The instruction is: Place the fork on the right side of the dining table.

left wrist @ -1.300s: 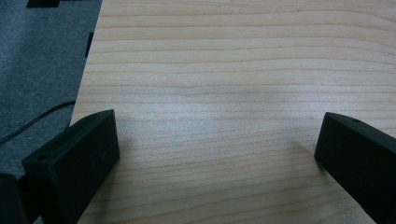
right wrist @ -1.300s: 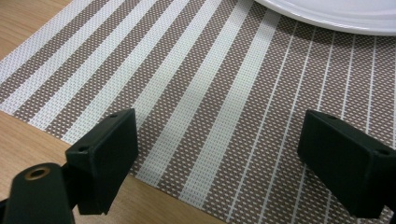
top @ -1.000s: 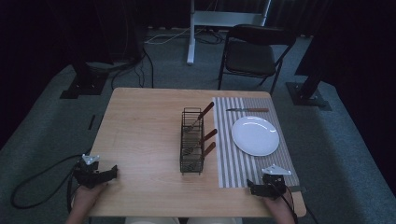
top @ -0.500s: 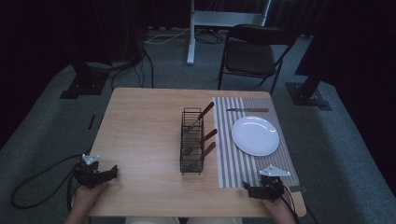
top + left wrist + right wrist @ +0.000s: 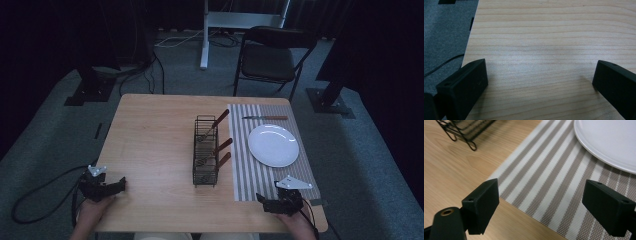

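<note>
Opening step, by my judgement: both tools, left (image 5: 118, 185) and right (image 5: 263, 203), sit spread and empty. The black wire cutlery basket (image 5: 205, 160) stands left of the round white plate (image 5: 273, 145); next move calls for reaching its wooden-handled utensils (image 5: 223, 146).

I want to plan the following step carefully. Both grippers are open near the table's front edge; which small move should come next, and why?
Probably the right gripper should move forward and left toward the wire rack. Its jaws stand wide open and empty over the striped mat, and the wooden-handled utensils in the rack are its nearest things to grasp. The plate is bare, with a knife beyond it.
</note>
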`<action>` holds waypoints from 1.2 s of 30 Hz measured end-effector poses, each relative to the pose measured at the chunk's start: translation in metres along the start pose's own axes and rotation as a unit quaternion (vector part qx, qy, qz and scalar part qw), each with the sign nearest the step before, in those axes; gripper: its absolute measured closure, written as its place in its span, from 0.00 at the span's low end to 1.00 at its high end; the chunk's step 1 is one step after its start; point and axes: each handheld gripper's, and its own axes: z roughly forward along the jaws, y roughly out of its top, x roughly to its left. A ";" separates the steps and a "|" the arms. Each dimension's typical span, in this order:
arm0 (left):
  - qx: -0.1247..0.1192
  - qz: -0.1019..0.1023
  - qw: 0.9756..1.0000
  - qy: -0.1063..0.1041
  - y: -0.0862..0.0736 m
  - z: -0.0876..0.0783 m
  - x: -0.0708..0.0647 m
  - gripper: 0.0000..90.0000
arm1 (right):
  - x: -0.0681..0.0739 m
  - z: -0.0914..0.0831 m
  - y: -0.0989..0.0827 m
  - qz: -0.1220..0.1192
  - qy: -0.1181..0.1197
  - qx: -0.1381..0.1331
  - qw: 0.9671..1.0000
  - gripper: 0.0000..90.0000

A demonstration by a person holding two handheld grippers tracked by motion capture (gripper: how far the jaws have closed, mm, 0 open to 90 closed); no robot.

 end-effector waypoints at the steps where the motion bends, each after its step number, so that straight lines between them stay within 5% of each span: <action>1: 0.000 0.000 1.000 0.000 0.000 0.000 0.000 0.00 | 0.000 0.000 0.000 0.000 0.000 0.000 1.000 0.15; 23: 0.000 0.000 1.000 0.000 0.000 0.000 0.000 0.00 | 0.033 -0.014 0.041 -0.032 0.030 -0.054 0.998 0.17; 36: 0.000 0.000 1.000 0.000 0.000 0.000 0.000 0.00 | 0.049 -0.014 0.064 -0.030 0.039 -0.084 0.995 0.18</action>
